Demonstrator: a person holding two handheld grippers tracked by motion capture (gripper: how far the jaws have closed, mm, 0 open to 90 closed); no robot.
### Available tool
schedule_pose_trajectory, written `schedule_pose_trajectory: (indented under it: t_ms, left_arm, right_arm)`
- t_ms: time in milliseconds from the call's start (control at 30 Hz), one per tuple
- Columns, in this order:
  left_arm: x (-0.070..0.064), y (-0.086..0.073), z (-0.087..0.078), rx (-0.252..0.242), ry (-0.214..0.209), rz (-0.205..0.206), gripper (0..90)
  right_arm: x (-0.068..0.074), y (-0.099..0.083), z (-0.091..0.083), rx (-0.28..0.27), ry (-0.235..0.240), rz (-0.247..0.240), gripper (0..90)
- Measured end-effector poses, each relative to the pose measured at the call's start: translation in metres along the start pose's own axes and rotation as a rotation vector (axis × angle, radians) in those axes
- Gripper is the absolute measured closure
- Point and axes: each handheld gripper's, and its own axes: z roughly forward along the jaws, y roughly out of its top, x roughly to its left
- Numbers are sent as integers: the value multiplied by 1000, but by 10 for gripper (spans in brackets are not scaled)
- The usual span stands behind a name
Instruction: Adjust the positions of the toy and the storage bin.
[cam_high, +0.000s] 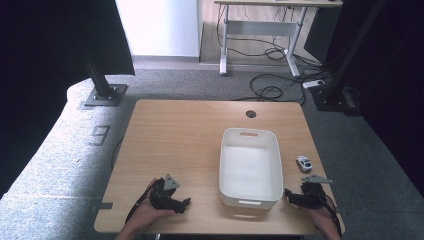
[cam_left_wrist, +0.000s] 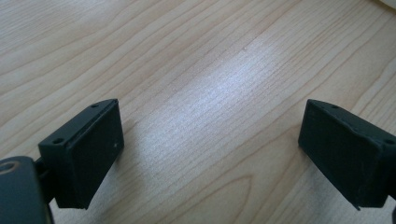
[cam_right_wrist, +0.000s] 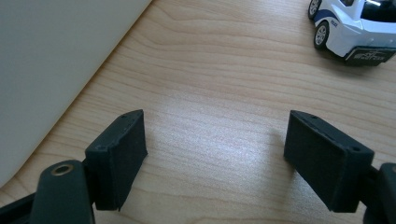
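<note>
— Where does the right gripper (cam_high: 291, 196) stand?

— Low over the tabletop (cam_high: 180, 145) at its near right corner, jaws spread wide with nothing between them but bare wood. The left gripper (cam_high: 186, 202) is much the same on the near left side: jaws wide apart, empty, resting just above the wood.

— And the thing to pick up?

— The toy car (cam_right_wrist: 357, 29), I'd judge, since it lies nearest the right gripper. It sits on its wheels just ahead and to the right of the jaws, near the right edge of the tabletop, beside the white bin (cam_high: 227, 170) but not touching it.

— How will it handle?

— Light and stiff, by the look of it: a small, hard, glossy white-and-blue body. That smooth shell may be slippery, and the wheels probably let it roll away if it is nudged end-on.

— So where to take hold?

— Across the body, one pad on each side panel between the wheels, where the flanks look flattest. Gripping nose to tail seems worse; the ends look sloped, so the pads could slide off.

— And the bin?

— Open on top with nothing visible inside, well within reach for a drop.
</note>
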Motion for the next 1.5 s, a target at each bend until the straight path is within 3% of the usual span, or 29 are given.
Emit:
schedule_pose_trajectory:
  t_ms: [467,900,1167,1500]
  left_arm:
    - [0,0,-1,5,2,-2,70]
    - [0,-1,-1,0,-3,3,66]
    - [0,-1,-1,2,-3,5,65]
    - [0,-1,-1,4,-3,6,65]
  right_arm:
    - [-2,0,-2,2,3,13,232]
    - [-6,7,-21,-76,19,68,259]
    - [11,19,-44,-155,53,41,255]
    - [21,22,-55,-208,77,22,258]
